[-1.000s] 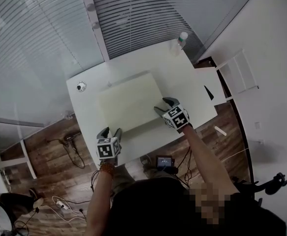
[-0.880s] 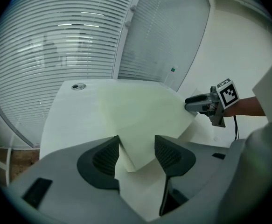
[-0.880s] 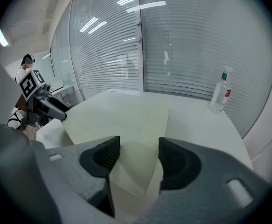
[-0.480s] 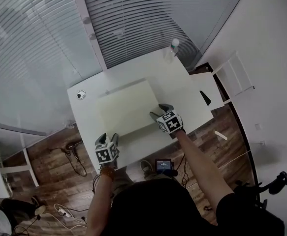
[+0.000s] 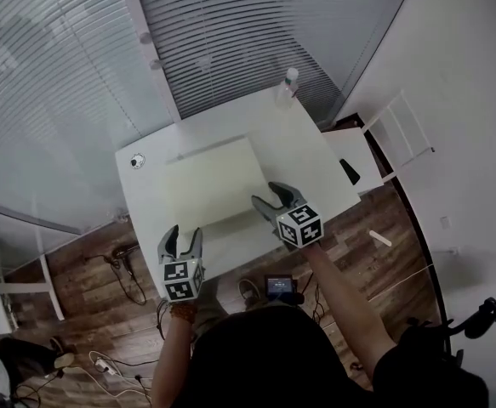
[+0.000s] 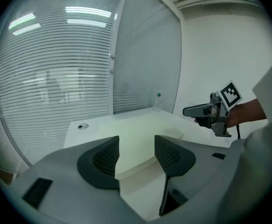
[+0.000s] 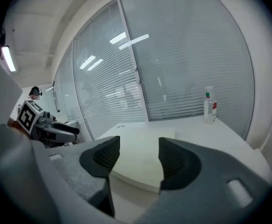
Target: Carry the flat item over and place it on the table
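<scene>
- pale cream flat rectangular board (image 5: 212,184) lies on white table (image 5: 311,155); placement looks done
- left gripper (image 5: 184,236), right gripper (image 5: 266,194): jaws spread, both empty
- pull clear upward, avoid nudging board edge

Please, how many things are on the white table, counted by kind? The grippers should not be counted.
pale flat board: 1
clear bottle: 1
small round object: 1
Total: 3
</scene>
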Available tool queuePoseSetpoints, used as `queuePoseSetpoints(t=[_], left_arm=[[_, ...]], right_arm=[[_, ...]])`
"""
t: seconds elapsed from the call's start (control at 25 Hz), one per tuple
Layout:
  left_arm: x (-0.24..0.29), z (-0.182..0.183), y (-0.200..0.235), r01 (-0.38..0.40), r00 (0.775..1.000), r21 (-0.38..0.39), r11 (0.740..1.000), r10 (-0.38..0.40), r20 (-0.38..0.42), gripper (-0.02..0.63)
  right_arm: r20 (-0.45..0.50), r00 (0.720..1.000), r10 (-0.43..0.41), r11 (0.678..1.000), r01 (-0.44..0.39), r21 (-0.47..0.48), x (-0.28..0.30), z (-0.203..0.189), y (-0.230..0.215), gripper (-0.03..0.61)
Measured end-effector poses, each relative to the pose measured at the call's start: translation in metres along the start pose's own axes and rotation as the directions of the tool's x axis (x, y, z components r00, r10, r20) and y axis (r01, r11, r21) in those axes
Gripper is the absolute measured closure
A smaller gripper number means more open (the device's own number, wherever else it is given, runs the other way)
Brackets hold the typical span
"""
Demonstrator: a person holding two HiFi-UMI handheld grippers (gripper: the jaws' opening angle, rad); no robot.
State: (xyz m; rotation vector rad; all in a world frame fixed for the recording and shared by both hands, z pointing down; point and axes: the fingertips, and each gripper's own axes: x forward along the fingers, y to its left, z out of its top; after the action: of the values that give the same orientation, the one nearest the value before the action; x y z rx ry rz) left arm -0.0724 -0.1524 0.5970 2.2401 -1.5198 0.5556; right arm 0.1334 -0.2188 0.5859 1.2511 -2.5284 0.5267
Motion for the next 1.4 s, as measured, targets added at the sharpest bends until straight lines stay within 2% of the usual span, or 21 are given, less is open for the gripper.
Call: queuePoseSetpoints(t=[0.12,0.32,0.44,0.48,0.52,0.6,0.64,0.72,0.8,0.88,1.0,1.16,1.4], left_arm=[[-0.018,0.02,-0.024,0.01,0.997,0.054,0.998,-0.014,0.072,0.365],[-0.051,0.049,-0.058,0.028,0.989,0.09,0.996,-0.041,0.142,0.372],[-0.074,0.068,-0.072,0.025,0.978,0.129,0.991,-0.051,0.203,0.4],[-0.082,0.074,-0.076,0.029,0.97,0.145,0.989,-0.063,0.236,0.403],[-0.089,0.079,-0.08,0.032,0.959,0.157,0.987,-0.074,0.272,0.404],[-0.104,0.089,-0.082,0.017,0.943,0.174,0.985,-0.074,0.324,0.479],[-0.11,0.092,-0.082,0.002,0.939,0.188,0.982,-0.066,0.338,0.493],[-0.121,0.098,-0.081,-0.027,0.931,0.201,0.979,-0.049,0.361,0.528],[-0.134,0.106,-0.081,-0.045,0.923,0.164,0.985,-0.022,0.385,0.547],[-0.144,0.115,-0.084,-0.046,0.912,0.144,0.988,-0.017,0.41,0.558],[-0.151,0.125,-0.089,-0.043,0.899,0.159,0.986,-0.031,0.437,0.576],[-0.155,0.129,-0.093,-0.044,0.897,0.173,0.984,-0.037,0.44,0.584],[-0.155,0.124,-0.097,-0.004,0.899,0.189,0.982,-0.079,0.432,0.594]], right_arm=[[0.062,0.998,0.018,1.0,-0.018,-0.004,-0.017,0.013,0.022,0.325],[0.133,0.988,0.079,0.993,-0.065,-0.103,-0.044,0.036,0.067,0.325],[0.179,0.977,0.117,0.987,-0.094,-0.134,-0.065,0.05,0.09,0.325],[0.196,0.972,0.127,0.984,-0.099,-0.147,-0.072,0.054,0.097,0.331],[0.219,0.966,0.136,0.981,-0.101,-0.162,-0.079,0.059,0.104,0.38],[0.27,0.951,0.152,0.975,-0.099,-0.198,-0.091,0.072,0.118,0.405],[0.291,0.944,0.155,0.971,-0.092,-0.219,-0.097,0.079,0.124,0.406],[0.321,0.934,0.157,0.961,-0.069,-0.269,-0.105,0.091,0.136,0.407],[0.348,0.923,0.162,0.95,-0.05,-0.309,-0.113,0.102,0.147,0.431],[0.386,0.906,0.175,0.944,-0.043,-0.326,-0.121,0.116,0.155,0.459],[0.435,0.881,0.186,0.944,-0.037,-0.328,-0.13,0.129,0.161,0.472],[0.41,0.894,0.18,0.943,-0.038,-0.331,-0.13,0.129,0.167,0.565],[0.397,0.898,0.19,0.936,-0.044,-0.348,-0.126,0.128,0.173,0.577]])
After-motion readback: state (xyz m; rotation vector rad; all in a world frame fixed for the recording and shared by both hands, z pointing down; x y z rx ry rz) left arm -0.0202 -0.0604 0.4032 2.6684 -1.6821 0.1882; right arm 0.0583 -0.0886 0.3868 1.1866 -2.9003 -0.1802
